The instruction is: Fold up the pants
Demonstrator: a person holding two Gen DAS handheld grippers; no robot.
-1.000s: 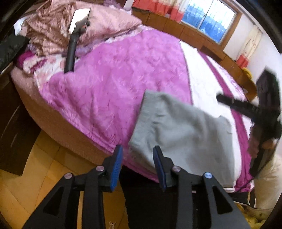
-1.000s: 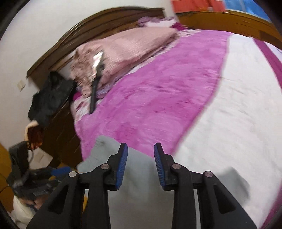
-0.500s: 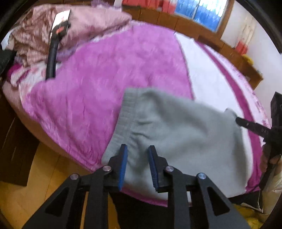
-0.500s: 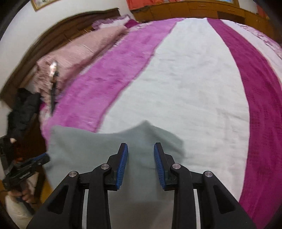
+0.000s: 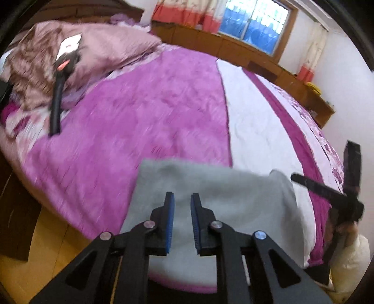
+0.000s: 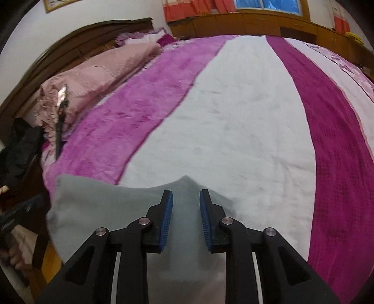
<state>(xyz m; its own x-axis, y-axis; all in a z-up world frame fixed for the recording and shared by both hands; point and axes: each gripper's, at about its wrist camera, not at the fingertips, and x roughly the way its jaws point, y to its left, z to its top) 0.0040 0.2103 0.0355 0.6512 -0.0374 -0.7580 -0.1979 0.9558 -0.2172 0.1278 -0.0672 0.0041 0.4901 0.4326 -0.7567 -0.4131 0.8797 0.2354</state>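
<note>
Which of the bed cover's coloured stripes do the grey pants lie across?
The folded grey fleece pants lie across the light magenta plush stripe and the white stripe. The dark magenta knitted stripe lies apart, farther right.

— What's on my bed (image 6: 233, 131) at eleven o'clock?
— A pink quilt (image 5: 98, 46) heaped near the headboard (image 6: 77, 44), with a black-handled tool (image 5: 57, 98) lying across it. I can't tell what the tool is.
— And at twelve?
— I see a window (image 5: 252, 25) with red-trimmed curtains (image 5: 187, 14) above a wooden ledge (image 5: 233, 46).
— At two?
— Something yellow (image 5: 314, 87) sits on that ledge, too small to identify.
— Down at eight?
— Wooden floor (image 5: 46, 252) beside the bed, and dark clothes (image 6: 21, 149) piled by the headboard.
</note>
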